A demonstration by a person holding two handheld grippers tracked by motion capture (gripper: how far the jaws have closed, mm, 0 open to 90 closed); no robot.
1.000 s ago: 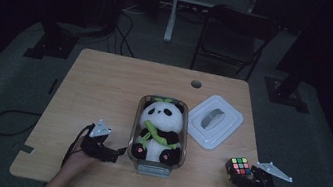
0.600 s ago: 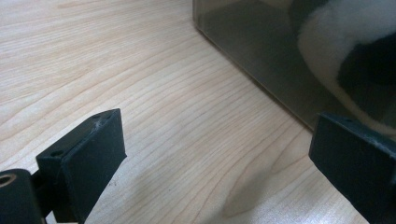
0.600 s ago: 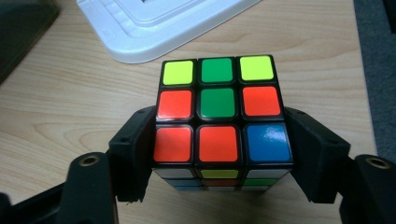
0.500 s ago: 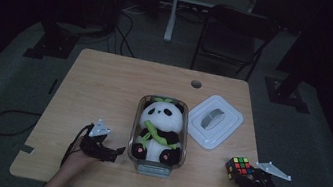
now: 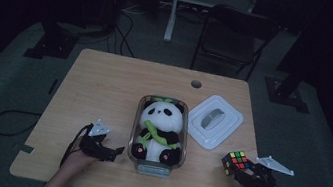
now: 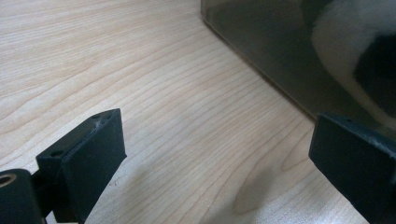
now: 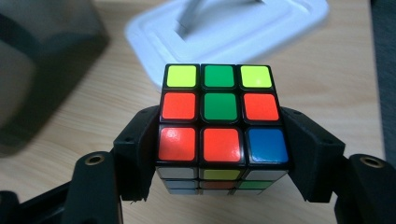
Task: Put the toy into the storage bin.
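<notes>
A: Cube [image 5: 235, 161] first, from the high view. It is sitting near the surface's [image 5: 103, 93] front right corner, and the right tool [image 5: 242, 174] is now clamping it from the near side. A second ago those jaws were standing wider around it, with the cube between them; they have just been closing onto it.

B: And the left tool [image 5: 115, 150]?

A: It is hanging open beside the container [image 5: 184, 142] with the panda toy [image 5: 159, 130], near the front edge, much as in the earlier frames. The white lid [image 5: 215, 121] is lying toward the right edge, apart from the container.

B: Left gripper view?

A: Its jaws are standing well apart over bare wood, grasping nothing, with the container's wall [image 6: 261, 51] just ahead.

B: Right gripper view?

A: Both pads are pressing the cube's [image 7: 219, 116] sides, with the lid [image 7: 243, 28] behind it.

B: Meaning?

A: I'm judging that the grasp is made and the cube looks to be starting to rise, probably heading for the container.
</notes>
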